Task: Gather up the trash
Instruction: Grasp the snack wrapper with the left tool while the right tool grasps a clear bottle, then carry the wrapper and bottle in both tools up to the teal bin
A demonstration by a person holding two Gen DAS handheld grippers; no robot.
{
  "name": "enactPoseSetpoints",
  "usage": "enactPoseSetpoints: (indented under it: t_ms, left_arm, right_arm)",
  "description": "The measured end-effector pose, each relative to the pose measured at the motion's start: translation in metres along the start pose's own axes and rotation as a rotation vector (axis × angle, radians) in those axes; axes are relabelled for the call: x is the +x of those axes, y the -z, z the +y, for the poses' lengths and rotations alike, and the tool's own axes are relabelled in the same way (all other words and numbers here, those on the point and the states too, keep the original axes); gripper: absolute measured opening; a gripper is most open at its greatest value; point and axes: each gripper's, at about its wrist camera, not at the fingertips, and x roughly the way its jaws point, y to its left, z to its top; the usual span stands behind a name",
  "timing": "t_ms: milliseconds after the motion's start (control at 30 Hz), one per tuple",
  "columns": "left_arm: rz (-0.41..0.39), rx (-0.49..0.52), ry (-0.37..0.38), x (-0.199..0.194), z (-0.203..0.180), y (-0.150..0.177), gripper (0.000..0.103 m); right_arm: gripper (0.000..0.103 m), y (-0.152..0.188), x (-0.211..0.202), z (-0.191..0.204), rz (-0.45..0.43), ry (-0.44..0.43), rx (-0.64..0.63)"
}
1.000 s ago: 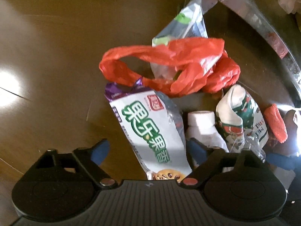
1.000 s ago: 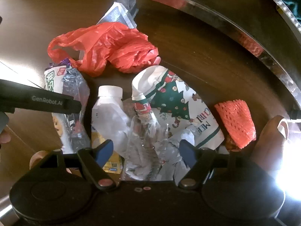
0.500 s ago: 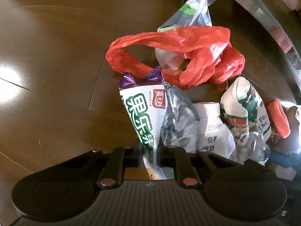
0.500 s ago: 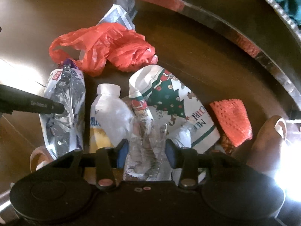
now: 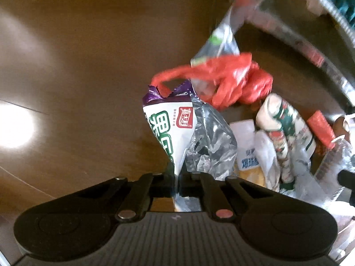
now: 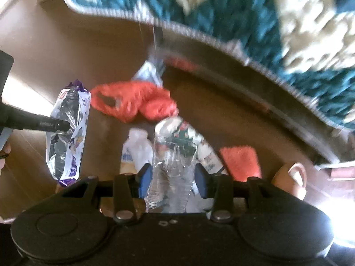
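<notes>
Motion blur smears most of the right wrist view, so the teal and cream knitted cloth [image 6: 255,11] along the top and the silvery metal rim [image 6: 277,102] under it show only as streaks. The printing on the white plastic bottle [image 6: 135,148] cannot be read. The crushed clear plastic bottle [image 6: 173,170] is cut off at its lower end by the tool body. The right gripper [image 6: 174,180] points steeply down and pinches that clear bottle between its blue pads, lifted over the brown wooden tabletop [image 6: 55,51]. The left gripper [image 5: 176,185] points straight down, its jaws pressed together on the lower edge of a white, purple-topped foil snack wrapper with green lettering [image 5: 177,133], which hangs raised above the pile. On the table lie a crumpled red plastic bag [image 5: 228,79], a Christmas-tree paper cup [image 5: 286,128] on its side and an orange foam net sleeve [image 6: 240,161]. A fingertip [image 6: 290,181] shows beside the right tool.
</notes>
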Motion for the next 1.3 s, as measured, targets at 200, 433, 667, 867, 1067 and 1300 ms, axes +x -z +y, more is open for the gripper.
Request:
enactPoseSetpoints:
  t_ms: [200, 433, 667, 867, 1067, 1300]
  left_arm:
    - [-0.148, -0.084, -0.002, -0.065, 0.021, -0.011, 0.003]
    - [-0.351, -0.152, -0.032, -0.164, 0.043, -0.023, 0.003]
    - [-0.535, -0.169, -0.032, -0.279, 0.05, -0.022, 0.003]
    - [-0.654, -0.12, -0.026, -0.365, 0.026, -0.015, 0.003]
    - [-0.737, -0.026, -0.016, -0.428, -0.025, -0.008, 0.003]
    - [-0.852, 0.07, 0.031, -0.506, -0.078, -0.016, 0.003]
  right_arm:
    - [0.04, -0.006, -0.076, -0.002, -0.157, -0.017, -0.034]
    - [0.039, -0.01, -0.169, -0.003, -0.321, -0.017, -0.037]
    - [0.039, -0.012, -0.261, -0.01, -0.519, 0.002, -0.049]
    - [0.039, -0.019, -0.332, -0.024, -0.66, 0.004, -0.046]
    - [0.039, -0.027, -0.406, -0.045, -0.789, 0.007, -0.04]
    - [0.039, -0.047, -0.482, -0.081, -0.968, 0.05, -0.015]
